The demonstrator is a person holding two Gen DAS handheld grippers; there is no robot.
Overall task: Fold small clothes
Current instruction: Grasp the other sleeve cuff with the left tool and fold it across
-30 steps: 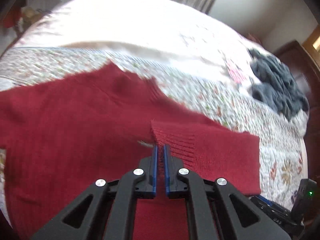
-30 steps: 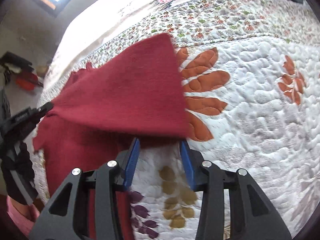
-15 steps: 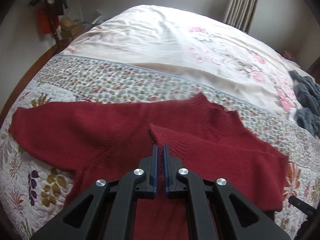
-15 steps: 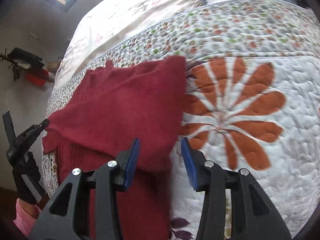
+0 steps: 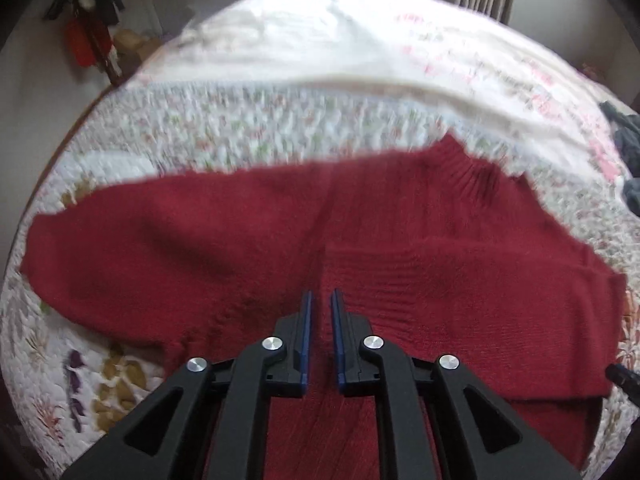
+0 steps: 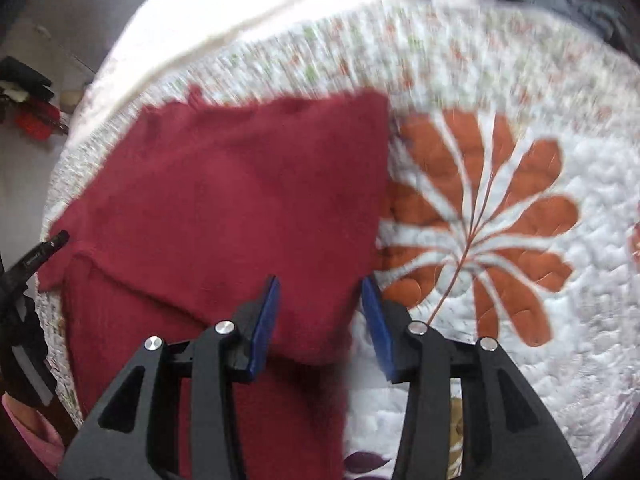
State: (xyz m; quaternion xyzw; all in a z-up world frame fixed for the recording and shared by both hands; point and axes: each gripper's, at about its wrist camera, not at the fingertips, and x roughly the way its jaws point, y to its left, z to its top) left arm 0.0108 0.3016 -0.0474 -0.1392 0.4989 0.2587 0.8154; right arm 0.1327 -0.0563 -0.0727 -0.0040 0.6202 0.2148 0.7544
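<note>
A dark red knit sweater (image 5: 240,232) lies spread on a quilted bed, with one sleeve stretched out to the left. The other sleeve is folded across the body, and its ribbed cuff (image 5: 360,276) ends at my left gripper (image 5: 321,296). That gripper's pads stand a narrow slit apart on the cuff's edge. In the right wrist view the sweater (image 6: 240,184) shows a straight folded right edge. My right gripper (image 6: 320,292) hovers open over that edge, holding nothing. The left gripper (image 6: 40,252) shows at the cuff on the far left.
The floral quilt (image 6: 560,280) with a big orange leaf pattern extends to the right of the sweater. A dark grey garment (image 5: 628,148) lies bunched at the bed's far right. Beyond the bed's left side are a wall and hanging items (image 5: 88,36). A pink sleeve (image 6: 24,432) shows low on the left.
My left gripper has carried the cuff across the sweater body and lowered it, and its slit has widened slightly. My right gripper has moved along the folded edge, still open.
</note>
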